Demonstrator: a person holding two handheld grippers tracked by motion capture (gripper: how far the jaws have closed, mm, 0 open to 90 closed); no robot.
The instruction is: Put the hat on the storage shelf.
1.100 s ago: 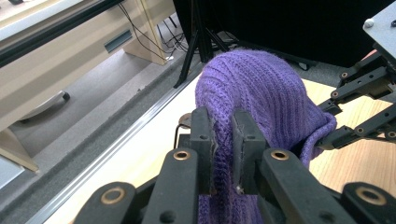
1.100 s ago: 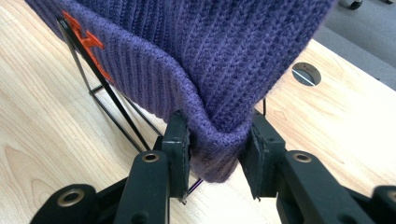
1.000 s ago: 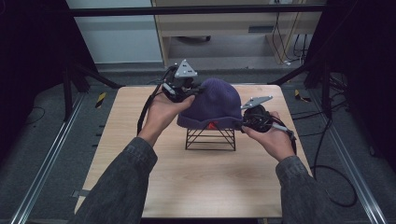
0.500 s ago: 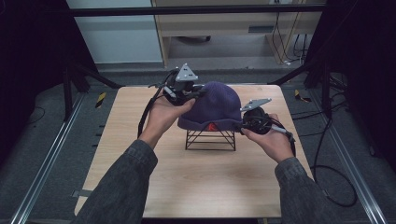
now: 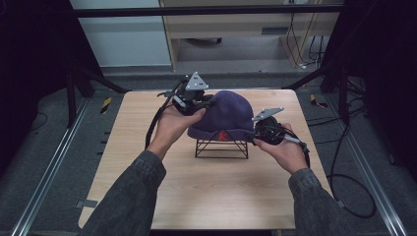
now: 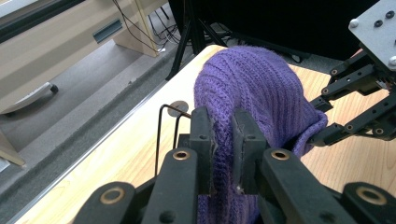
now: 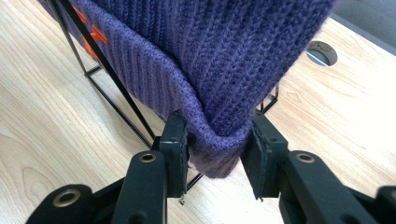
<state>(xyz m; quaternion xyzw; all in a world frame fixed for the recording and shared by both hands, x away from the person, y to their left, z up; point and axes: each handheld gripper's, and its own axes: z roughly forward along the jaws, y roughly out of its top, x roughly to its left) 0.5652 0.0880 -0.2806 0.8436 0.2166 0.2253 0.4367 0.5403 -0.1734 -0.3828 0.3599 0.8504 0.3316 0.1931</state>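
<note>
The purple knit beanie (image 5: 223,115) sits draped over a black wire stand (image 5: 221,148) near the middle of the wooden table (image 5: 211,196), and both grippers have hold of it at opposite sides. In its own view, the left gripper (image 6: 223,140) has its jaws pinched tight on a fold of the knit at the hat's far-left edge, with cloth squeezed between the pads. The right gripper (image 7: 215,149) brackets the folded brim at the hat's right side; its jaws press against the cuff from both sides, gripping it, though less tightly than the left seems to. Just behind that brim, the stand's thin rods run down to the tabletop. An orange mark (image 5: 223,136) shows on the front of the cuff. From the way both edges are held, the step in hand looks like seating the hat on the stand or lifting it off; which one cannot be told. Either way, the next move calls for both hands to travel together, keeping the brim level so that the knit does not snag on the rods and the light stand does not tip.
</note>
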